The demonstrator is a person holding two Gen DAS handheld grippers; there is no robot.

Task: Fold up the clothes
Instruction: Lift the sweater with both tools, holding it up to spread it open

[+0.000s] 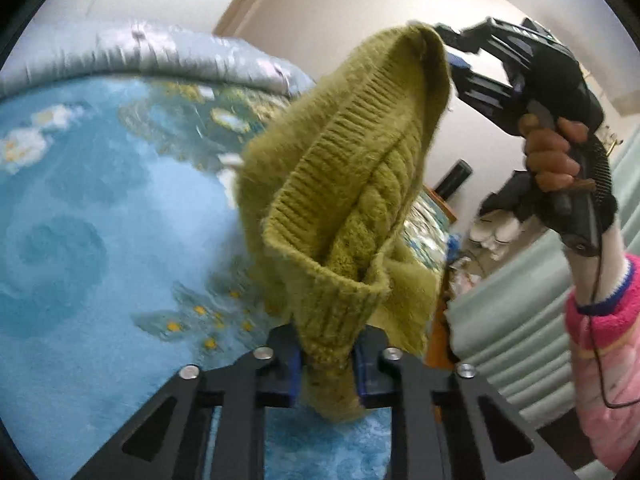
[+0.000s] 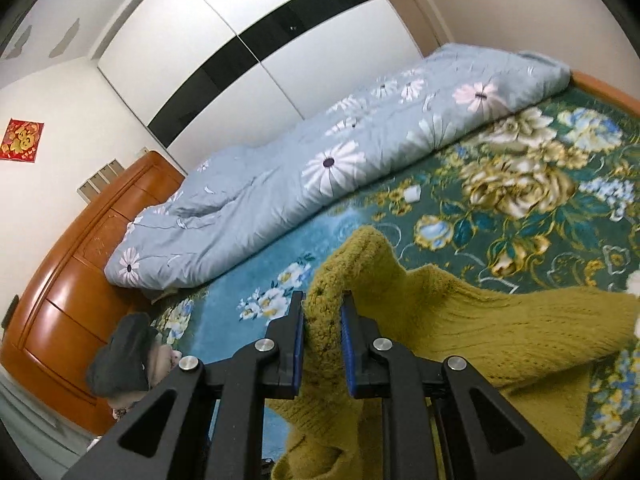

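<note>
An olive-green knitted sweater (image 1: 344,200) hangs in the air above the bed, stretched between both grippers. My left gripper (image 1: 326,354) is shut on its ribbed hem at the bottom of the left wrist view. My right gripper (image 1: 444,46) shows at the upper right of that view, shut on the sweater's other end, held by a hand (image 1: 552,152). In the right wrist view my right gripper (image 2: 323,316) pinches a thick fold of the sweater (image 2: 460,320), which drapes to the right and down over the bed.
The bed is covered by a blue floral blanket (image 1: 100,208). A rolled grey-blue daisy quilt (image 2: 320,160) lies along its far side. An orange wooden headboard (image 2: 80,272) stands at the left with dark clothes (image 2: 120,360) in front. White wardrobe doors (image 2: 240,40) stand behind.
</note>
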